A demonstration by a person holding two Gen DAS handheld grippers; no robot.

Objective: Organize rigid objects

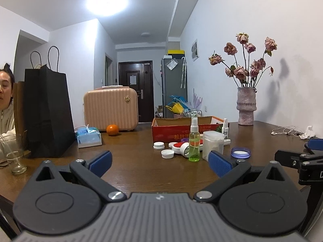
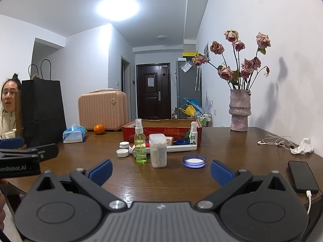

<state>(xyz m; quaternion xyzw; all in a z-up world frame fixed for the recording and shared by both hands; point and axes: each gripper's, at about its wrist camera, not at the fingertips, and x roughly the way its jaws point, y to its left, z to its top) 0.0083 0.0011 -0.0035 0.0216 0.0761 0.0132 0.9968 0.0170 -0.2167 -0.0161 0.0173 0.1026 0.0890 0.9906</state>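
Note:
A green spray bottle (image 1: 194, 141) (image 2: 140, 141), a translucent cotton-swab box (image 1: 213, 147) (image 2: 158, 150), a blue lid (image 1: 240, 152) (image 2: 194, 161), white caps (image 1: 167, 153) (image 2: 122, 152), a red-and-white container (image 1: 178, 147) and a small white spray bottle (image 1: 225, 129) (image 2: 193, 133) lie on the brown table in front of a red cardboard box (image 1: 171, 130) (image 2: 161, 130). My left gripper (image 1: 159, 162) is open and empty, short of the items. My right gripper (image 2: 160, 171) is open and empty, just short of the swab box.
A black paper bag (image 1: 48, 111), tissue pack (image 1: 88, 136), orange (image 1: 112, 130), glass (image 1: 14, 153) and a person (image 1: 5, 104) are at left. A vase of dried roses (image 2: 240, 111), earphones (image 2: 276, 141), crumpled tissue (image 2: 303, 146) and a charging phone (image 2: 302, 176) are at right.

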